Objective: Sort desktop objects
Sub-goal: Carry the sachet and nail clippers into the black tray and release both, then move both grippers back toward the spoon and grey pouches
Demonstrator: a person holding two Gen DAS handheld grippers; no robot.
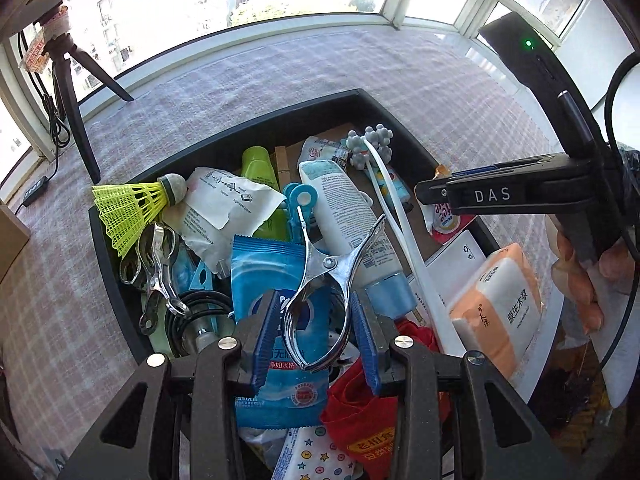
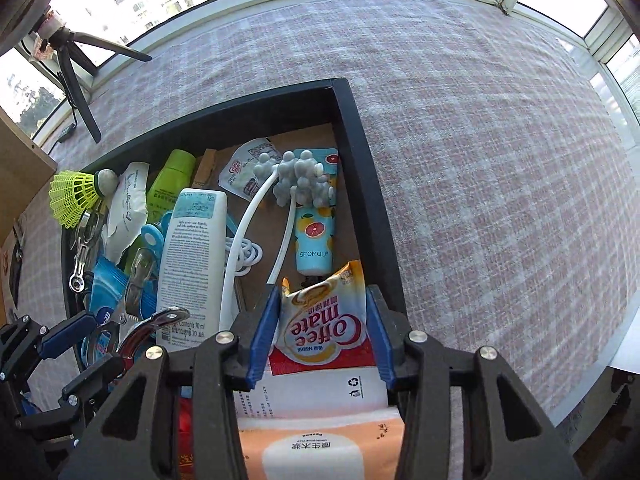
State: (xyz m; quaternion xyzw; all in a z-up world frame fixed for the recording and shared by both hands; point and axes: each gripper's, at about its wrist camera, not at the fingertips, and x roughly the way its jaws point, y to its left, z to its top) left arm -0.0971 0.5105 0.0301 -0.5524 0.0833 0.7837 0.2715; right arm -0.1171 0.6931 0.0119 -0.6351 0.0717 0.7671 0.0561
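Note:
A black box [image 1: 256, 128] on the checked cloth is full of small objects. My left gripper [image 1: 316, 336] is shut on a large metal clip [image 1: 324, 276], held above a blue wipes pack [image 1: 280, 280]. The clip [image 2: 152, 322] and the left gripper [image 2: 80, 344] also show in the right wrist view. My right gripper [image 2: 322, 340] is open, its blue pads either side of a Coffee mate sachet [image 2: 324, 320], not squeezing it. The box [image 2: 360, 160] also holds a white tube [image 2: 192, 256], a yellow shuttlecock [image 1: 128, 204] and a grey-headed massager [image 2: 296, 180].
An orange tissue pack [image 1: 496, 308] and a red bag [image 1: 368, 412] lie at the near side. A small black tripod [image 1: 76, 96] stands at the far left by the window. The checked cloth [image 2: 500, 160] spreads to the right of the box.

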